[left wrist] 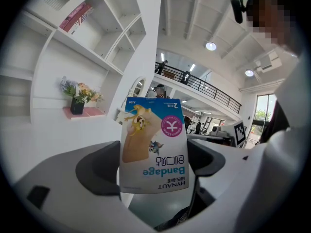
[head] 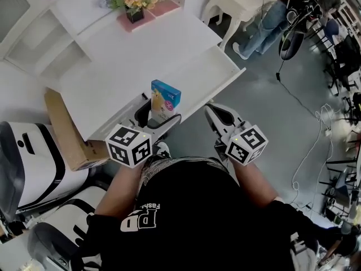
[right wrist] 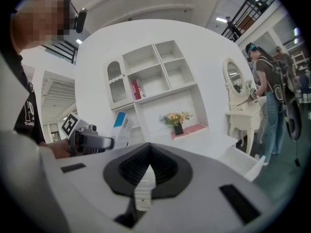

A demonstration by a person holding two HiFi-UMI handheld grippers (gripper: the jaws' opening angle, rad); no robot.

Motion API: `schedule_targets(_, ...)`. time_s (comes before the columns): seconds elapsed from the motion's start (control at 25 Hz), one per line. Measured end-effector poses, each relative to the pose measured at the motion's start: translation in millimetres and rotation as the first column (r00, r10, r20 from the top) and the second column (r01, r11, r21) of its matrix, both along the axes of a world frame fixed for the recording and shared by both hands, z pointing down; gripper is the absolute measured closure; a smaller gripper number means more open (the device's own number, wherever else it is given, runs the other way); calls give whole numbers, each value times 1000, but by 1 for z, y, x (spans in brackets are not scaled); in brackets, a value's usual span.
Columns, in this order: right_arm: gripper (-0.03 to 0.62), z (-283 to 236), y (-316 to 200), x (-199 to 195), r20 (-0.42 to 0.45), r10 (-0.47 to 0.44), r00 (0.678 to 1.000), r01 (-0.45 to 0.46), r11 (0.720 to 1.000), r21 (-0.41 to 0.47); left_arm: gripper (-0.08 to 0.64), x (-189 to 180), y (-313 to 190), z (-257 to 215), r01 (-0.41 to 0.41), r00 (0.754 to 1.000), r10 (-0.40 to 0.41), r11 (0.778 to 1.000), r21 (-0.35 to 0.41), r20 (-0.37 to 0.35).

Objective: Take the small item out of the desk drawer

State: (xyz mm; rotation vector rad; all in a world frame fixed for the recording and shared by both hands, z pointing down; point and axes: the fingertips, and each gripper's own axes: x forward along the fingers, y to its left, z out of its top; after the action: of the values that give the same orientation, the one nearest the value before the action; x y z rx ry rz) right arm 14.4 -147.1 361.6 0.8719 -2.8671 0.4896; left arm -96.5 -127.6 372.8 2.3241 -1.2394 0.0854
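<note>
A small blue-and-white bandage box (head: 164,99) is upright between the jaws of my left gripper (head: 159,115), which is shut on it above the desk's front edge. In the left gripper view the bandage box (left wrist: 153,147) fills the middle, its print upside down, with the left gripper (left wrist: 153,166) clamped on its lower part. The white desk drawer (head: 240,71) stands pulled open to the right and looks bare inside. My right gripper (head: 214,113) is shut and empty beside the drawer's near end. The right gripper view shows that right gripper (right wrist: 146,173) with jaws together, and the bandage box (right wrist: 122,125) off to the left.
A flower pot (head: 135,7) on a pink tray sits at the back of the white desk (head: 152,44). A cardboard box (head: 65,131) leans at the desk's left, with black-and-white chairs (head: 28,162) beyond it. A person (head: 276,16) stands by a dressing table at the far right. Cables (head: 316,134) lie on the floor.
</note>
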Motion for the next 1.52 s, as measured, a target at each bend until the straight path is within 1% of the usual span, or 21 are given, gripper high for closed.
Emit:
schedule_targets(0.12,584,3,22,21,-2,-22,1000,21,1000,-8,135,21,17,0,12,1000,-12,1000,-2,5)
schedule_targets(0.28,584,4,44,51,11,-22,1000,22,999,-30,135,44,40,-2,30,999,-30,1000,2,34)
schedule_targets(0.4,584,4,62,69,20,-32,999,32,999,-29,135,59,58,-4,47,998,-47,999,3,33)
schedule_targets(0.56,584,12,81,88,13,-49,999,49,998,-31,135,78,80,2,81,996,-81,997,-11,37)
schedule_targets(0.72,584,29,95,98,25,-55,998,56,996,-70,135,87,107,14,109,993,-107,993,-37,45)
schedule_targets(0.88,584,32,108,96,35,-69,997,72,995,-74,135,85,128,21,125,991,-123,990,-57,49)
schedule_targets(1.0,584,27,112,90,32,-78,996,80,995,-62,135,78,127,17,125,991,-123,991,-46,51)
schedule_targets(1.08,584,24,113,84,27,-80,996,82,995,-55,135,75,122,10,116,992,-114,993,-32,49)
schedule_targets(1.2,584,18,113,73,22,-69,997,70,996,-48,135,70,119,-1,81,995,-80,997,-12,52)
schedule_targets(1.4,584,10,114,45,24,-38,999,39,999,-32,135,41,119,-16,46,998,-47,999,15,53)
schedule_targets(1.52,584,9,116,29,19,-25,1000,25,999,-30,135,23,120,-15,34,998,-35,999,12,51)
